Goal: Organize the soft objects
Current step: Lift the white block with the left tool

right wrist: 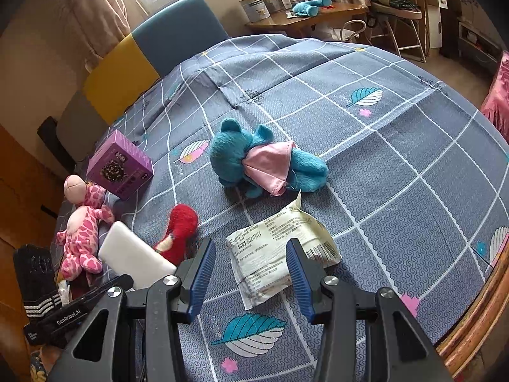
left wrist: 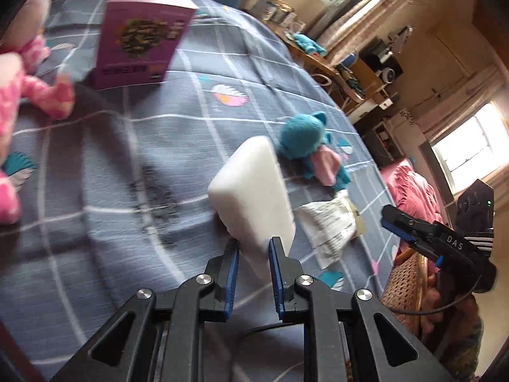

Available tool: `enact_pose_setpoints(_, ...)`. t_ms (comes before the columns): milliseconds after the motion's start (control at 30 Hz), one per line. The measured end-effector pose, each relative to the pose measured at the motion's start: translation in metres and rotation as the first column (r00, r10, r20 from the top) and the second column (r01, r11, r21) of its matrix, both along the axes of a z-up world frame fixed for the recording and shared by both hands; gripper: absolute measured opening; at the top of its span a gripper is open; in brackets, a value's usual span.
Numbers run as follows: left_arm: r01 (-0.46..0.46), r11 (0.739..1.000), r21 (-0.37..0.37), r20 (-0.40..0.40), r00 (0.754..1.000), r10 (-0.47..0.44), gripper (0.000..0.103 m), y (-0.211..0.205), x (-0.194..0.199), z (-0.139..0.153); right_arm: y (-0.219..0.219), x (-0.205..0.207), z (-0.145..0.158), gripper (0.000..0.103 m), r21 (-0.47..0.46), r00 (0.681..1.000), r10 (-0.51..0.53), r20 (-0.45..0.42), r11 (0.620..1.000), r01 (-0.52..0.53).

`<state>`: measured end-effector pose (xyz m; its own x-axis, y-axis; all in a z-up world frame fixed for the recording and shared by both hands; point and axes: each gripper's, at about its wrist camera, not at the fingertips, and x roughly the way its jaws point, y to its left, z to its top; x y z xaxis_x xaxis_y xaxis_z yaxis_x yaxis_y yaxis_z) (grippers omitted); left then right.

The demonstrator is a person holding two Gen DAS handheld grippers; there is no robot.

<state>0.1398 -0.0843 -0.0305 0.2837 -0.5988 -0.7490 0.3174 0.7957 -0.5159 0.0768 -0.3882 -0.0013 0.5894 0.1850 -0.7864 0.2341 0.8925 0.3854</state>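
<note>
My left gripper (left wrist: 254, 250) is shut on the near end of a white foam block (left wrist: 254, 191), which is lifted off the bed and tilted; the same block (right wrist: 133, 254) shows at the lower left of the right wrist view. A teal plush bear in a pink dress (right wrist: 254, 162) lies mid-bed. A red plush (right wrist: 179, 229) and a pink spotted plush (right wrist: 82, 222) lie at the left. My right gripper (right wrist: 251, 254) hangs open over a white printed packet (right wrist: 280, 251), its pads touching nothing.
A purple box (right wrist: 121, 165) stands near the pink plush. The bed has a grey checked cover (right wrist: 381, 159) and a blue and yellow headboard (right wrist: 152, 47). A wooden desk (right wrist: 305, 16) with tins and another teal toy stands behind, chairs beside it.
</note>
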Motion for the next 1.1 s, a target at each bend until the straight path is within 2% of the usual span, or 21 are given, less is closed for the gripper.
enact_pose_setpoints(167,-0.091,0.989,0.116,-0.056,0.994,0.098,0.019,0.042,0.007,-0.018,0.003,0.0,0.0,0.046,-0.022,1.0,-0.001,-0.01,1.0,0.001)
enact_pose_setpoints(267,-0.163,0.977,0.138,-0.08,0.981,0.175,0.028,0.064,0.009,-0.027,0.004,0.0,0.0,0.047,-0.03,1.0,-0.003,-0.017,1.0,0.002)
enact_pose_setpoints(333,-0.187,0.97,0.158,-0.061,0.978,0.199,0.032,0.069,0.006,-0.025,0.004,0.0,-0.001,0.046,-0.031,1.0,-0.004,-0.022,0.999,0.004)
enact_pose_setpoints(367,-0.188,0.969,0.162,-0.049,0.979,0.199,0.038,0.069,0.004,-0.023,0.004,0.001,-0.001,0.047,-0.032,1.0,-0.006,-0.026,0.999,0.005)
enact_pose_setpoints(400,-0.19,0.969,0.156,-0.05,0.979,0.199,0.043,0.069,0.002,-0.022,0.004,0.001,-0.001,0.046,-0.034,1.0,-0.007,-0.029,0.999,0.006)
enact_pose_setpoints(433,-0.198,0.97,0.139,-0.065,0.976,0.208,0.052,0.07,0.0,-0.021,0.004,0.001,-0.002,0.047,-0.036,0.999,-0.006,-0.032,0.999,0.004)
enact_pose_setpoints(467,-0.205,0.973,0.11,-0.087,0.973,0.215,0.056,0.07,-0.002,-0.022,0.005,0.002,-0.002,0.046,-0.038,0.999,-0.004,-0.036,0.999,0.002)
enact_pose_setpoints(600,-0.224,0.974,0.026,-0.132,0.965,0.225,0.058,0.066,-0.011,-0.021,0.005,0.002,-0.002,0.046,-0.04,0.999,-0.005,-0.038,0.999,0.003)
enact_pose_setpoints(700,-0.275,0.961,-0.028,-0.157,0.951,0.268,0.066,0.07,-0.022,-0.019,0.005,0.002,-0.002,0.046,-0.036,0.999,-0.007,-0.036,0.999,0.006)
enact_pose_setpoints(833,-0.283,0.958,-0.055,-0.144,0.951,0.273,0.069,0.069,-0.029,-0.015,0.005,0.002,-0.002,0.046,-0.034,0.999,-0.001,-0.034,0.999,0.0)
enact_pose_setpoints(900,-0.309,0.951,-0.003,-0.128,0.943,0.306,0.069,0.068,-0.022,-0.016,0.005,0.001,-0.002,0.046,-0.032,1.0,0.0,-0.029,0.999,-0.001)
enact_pose_setpoints(933,-0.309,0.949,0.069,-0.083,0.946,0.314,0.069,0.065,-0.021,-0.012,0.005,0.001,-0.001,0.046,-0.03,1.0,0.002,-0.024,1.0,-0.002)
enact_pose_setpoints(967,-0.288,0.946,0.145,-0.024,0.955,0.295,0.069,0.059,-0.022,-0.006,0.005,0.0,-0.001,0.046,-0.027,1.0,0.002,-0.02,1.0,-0.003)
enact_pose_setpoints(1067,-0.253,0.94,0.227,0.034,0.967,0.252,0.072,0.054,-0.03,0.003,0.004,0.0,-0.001,0.046,-0.022,1.0,0.003,-0.018,1.0,-0.004)
enact_pose_setpoints(1100,-0.24,0.93,0.279,0.083,0.971,0.226,0.074,0.05,-0.032,0.008,0.004,0.001,-0.001,0.046,-0.021,1.0,0.007,-0.017,1.0,-0.007)
